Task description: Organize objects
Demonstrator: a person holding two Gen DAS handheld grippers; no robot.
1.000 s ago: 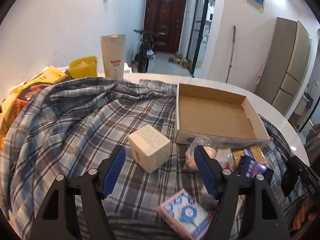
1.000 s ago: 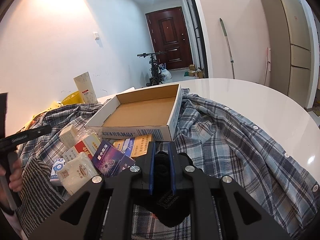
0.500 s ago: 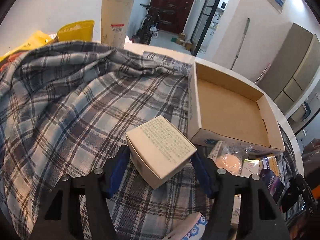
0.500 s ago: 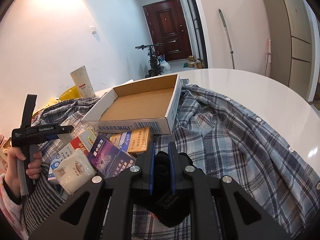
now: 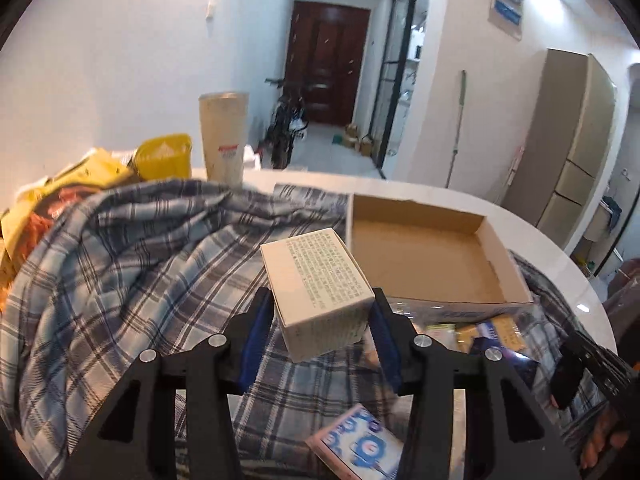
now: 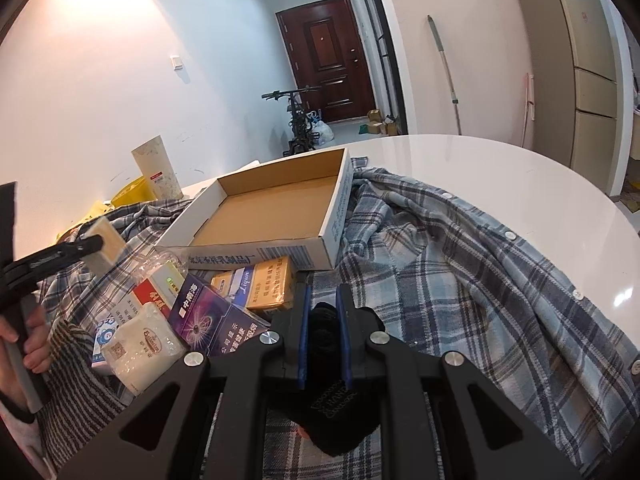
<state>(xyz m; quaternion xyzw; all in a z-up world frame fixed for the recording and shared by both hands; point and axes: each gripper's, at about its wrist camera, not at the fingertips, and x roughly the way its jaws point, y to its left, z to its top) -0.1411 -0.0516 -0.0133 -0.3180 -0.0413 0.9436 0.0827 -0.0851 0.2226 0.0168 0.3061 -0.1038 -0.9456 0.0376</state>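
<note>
Your left gripper has just closed onto the beige box, apparently lifted off the plaid shirt, just beside the open cardboard tray. Your right gripper pinches a black cloth, packets crowding its left.

Right hand-held gripper pinches black cloth.

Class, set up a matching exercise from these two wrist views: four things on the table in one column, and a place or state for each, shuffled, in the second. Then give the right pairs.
Column 1
1. beige carton
2. cardboard tray
3. black fabric item
4. tall paper cup

Column 2
A. standing upright at the far side of the table
B. pinched in the right claw
C. empty, lying on the plaid shirt
D. held between the pads of the left claw, lifted off the shirt

Pairs: 1-D, 2-C, 3-B, 4-A
</note>
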